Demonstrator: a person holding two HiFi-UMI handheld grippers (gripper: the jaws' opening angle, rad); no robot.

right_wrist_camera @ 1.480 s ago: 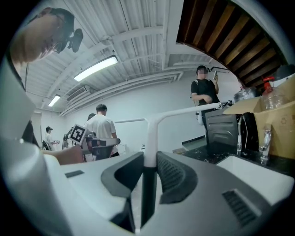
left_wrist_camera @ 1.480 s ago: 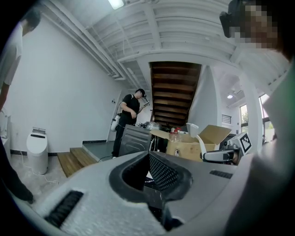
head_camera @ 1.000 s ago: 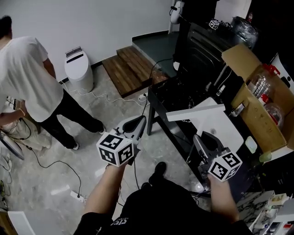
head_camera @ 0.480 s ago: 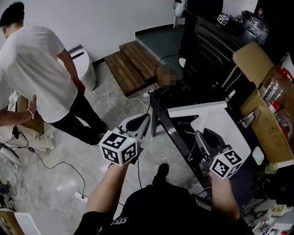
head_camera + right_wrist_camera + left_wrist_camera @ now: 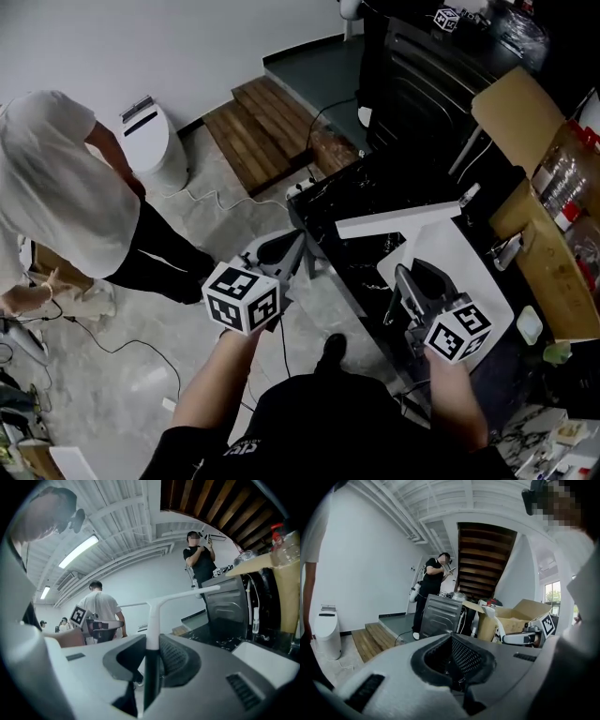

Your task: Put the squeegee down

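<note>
Right gripper (image 5: 411,283) is clamped on the squeegee (image 5: 397,217). In the right gripper view the white stem (image 5: 152,623) is seen pinched between the 2 jaws of that gripper (image 5: 149,665), with a pad touching it on each side.

The squeegee is not set down. It is held up in the air with the stem pointing away from the gripper and the blade (image 5: 180,596) carried roughly level at the far end. In the head view the blade is seen over the black table (image 5: 361,183), just beyond the near end of the white board (image 5: 467,267) lying on that table. No contact between the blade and the tabletop is seen.

Left gripper (image 5: 281,251) is closed and empty. In the left gripper view its 2 jaws (image 5: 457,662) are seen brought together with nothing between them. It is held over the floor, left of the table edge and well apart from the squeegee.

An open cardboard box (image 5: 530,202) is seen at the right end of the table, with a black appliance (image 5: 422,84) behind the table. 1 person in a white shirt (image 5: 61,202) is seen bent over at the left, near a white bin (image 5: 150,141).
</note>
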